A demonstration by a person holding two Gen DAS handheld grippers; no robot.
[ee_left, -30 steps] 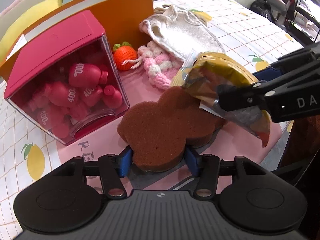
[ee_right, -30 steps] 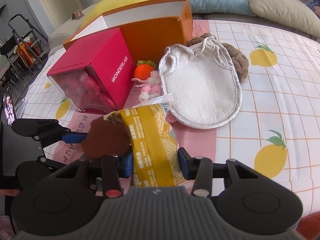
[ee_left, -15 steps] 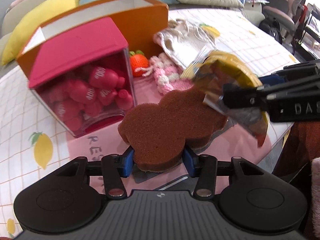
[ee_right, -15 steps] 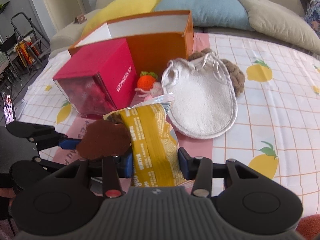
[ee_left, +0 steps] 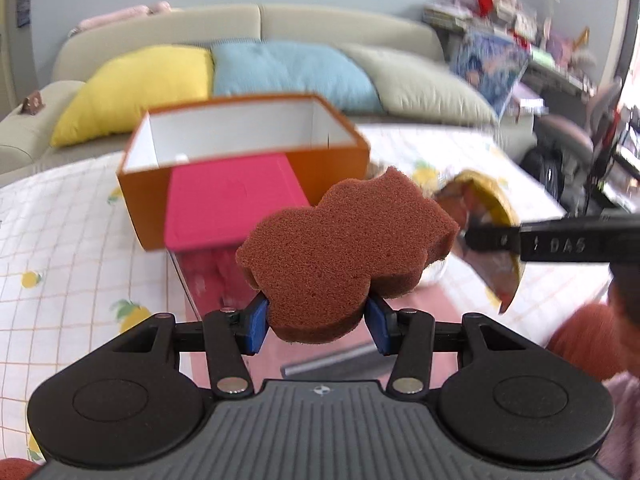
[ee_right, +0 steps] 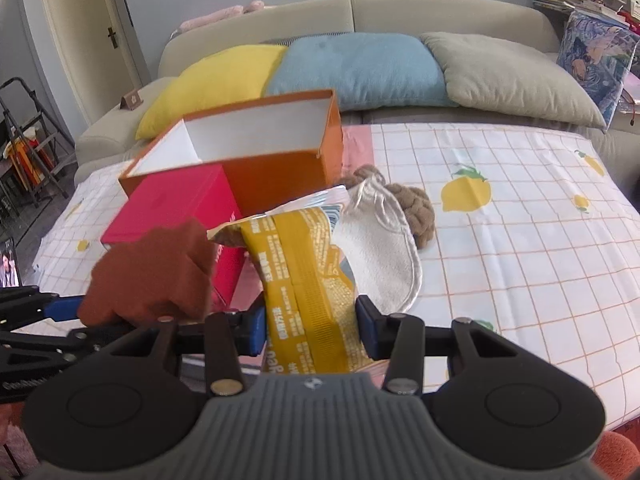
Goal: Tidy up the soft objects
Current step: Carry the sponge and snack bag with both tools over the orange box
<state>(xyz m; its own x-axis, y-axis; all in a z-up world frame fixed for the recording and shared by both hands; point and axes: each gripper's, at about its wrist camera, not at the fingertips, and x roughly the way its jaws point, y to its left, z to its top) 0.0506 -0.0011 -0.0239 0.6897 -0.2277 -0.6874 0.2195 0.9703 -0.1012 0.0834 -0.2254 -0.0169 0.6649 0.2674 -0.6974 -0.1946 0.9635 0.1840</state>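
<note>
Sponge (ee_left: 340, 256) is pinched in my left gripper (ee_left: 318, 322), raised near the box (ee_left: 240, 136); my right gripper (ee_right: 310, 330) clamps the packet (ee_right: 304, 280). Risk: soft foam slips, or the loads collide. Only the right view shows the mitt (ee_right: 380, 256) and far brown knot (ee_right: 416, 208).

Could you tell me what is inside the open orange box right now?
The orange box shows only bare white inner walls and some floor; the pink box and the near wall cover the rest.
</note>
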